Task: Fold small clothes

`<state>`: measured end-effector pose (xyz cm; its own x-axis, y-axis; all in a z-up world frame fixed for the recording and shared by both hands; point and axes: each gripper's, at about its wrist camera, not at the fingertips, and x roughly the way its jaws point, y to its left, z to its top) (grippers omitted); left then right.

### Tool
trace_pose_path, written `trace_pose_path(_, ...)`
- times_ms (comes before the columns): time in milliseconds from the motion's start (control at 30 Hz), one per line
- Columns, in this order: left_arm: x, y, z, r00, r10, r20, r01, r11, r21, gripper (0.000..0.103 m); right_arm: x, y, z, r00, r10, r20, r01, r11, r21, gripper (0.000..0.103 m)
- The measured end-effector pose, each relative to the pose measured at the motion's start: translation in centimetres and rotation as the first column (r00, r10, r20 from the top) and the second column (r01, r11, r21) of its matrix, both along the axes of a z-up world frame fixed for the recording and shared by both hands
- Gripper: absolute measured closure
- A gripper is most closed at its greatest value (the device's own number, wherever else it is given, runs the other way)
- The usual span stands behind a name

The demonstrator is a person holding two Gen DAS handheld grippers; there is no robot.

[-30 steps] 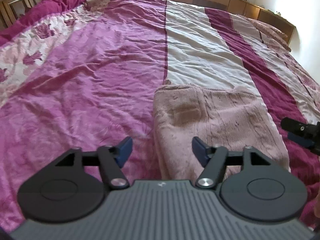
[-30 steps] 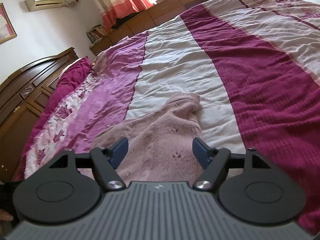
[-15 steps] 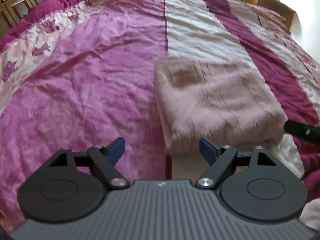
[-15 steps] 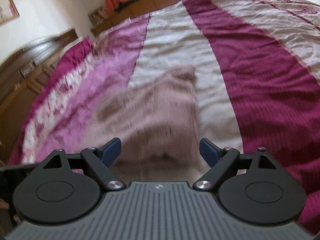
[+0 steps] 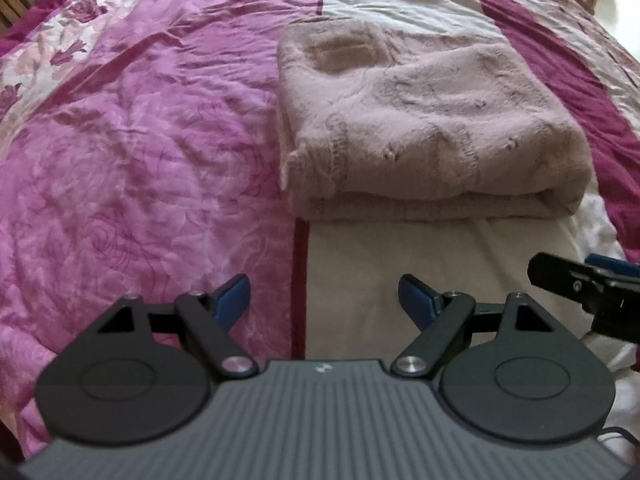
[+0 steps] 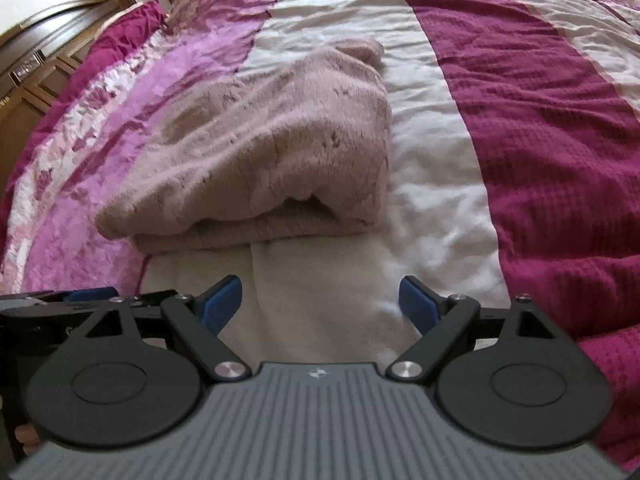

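Two grippers hover nearest, the left gripper (image 5: 322,294) and right gripper (image 6: 320,298), fingers wide and empty. Just beyond, well clear of both, the folded pink sweater (image 5: 420,120) lies on the bed (image 5: 140,140). Its top layer bulges loosely at the near right corner, so I judge a careless nudge could spill the fold. Only the right view shows that gaping corner and the wooden headboard (image 6: 52,52).

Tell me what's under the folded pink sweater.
The folded pink sweater lies on the bedspread, across its cream stripe and the edge of the pink floral panel. Whatever lies directly beneath it is covered.
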<state>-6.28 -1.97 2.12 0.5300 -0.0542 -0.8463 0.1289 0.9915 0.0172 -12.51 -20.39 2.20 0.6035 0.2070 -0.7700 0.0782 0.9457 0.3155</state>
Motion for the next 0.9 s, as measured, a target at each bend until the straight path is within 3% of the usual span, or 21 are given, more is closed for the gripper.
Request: trace_pose_path(900,0.1,-0.8,-0.8,1.000,0.024,0.017,-0.025,0.999,0.042,0.020,0.8,0.9,-1.6,0.999,0.038,-0.017,-0.039,0.998,-0.053,0.003)
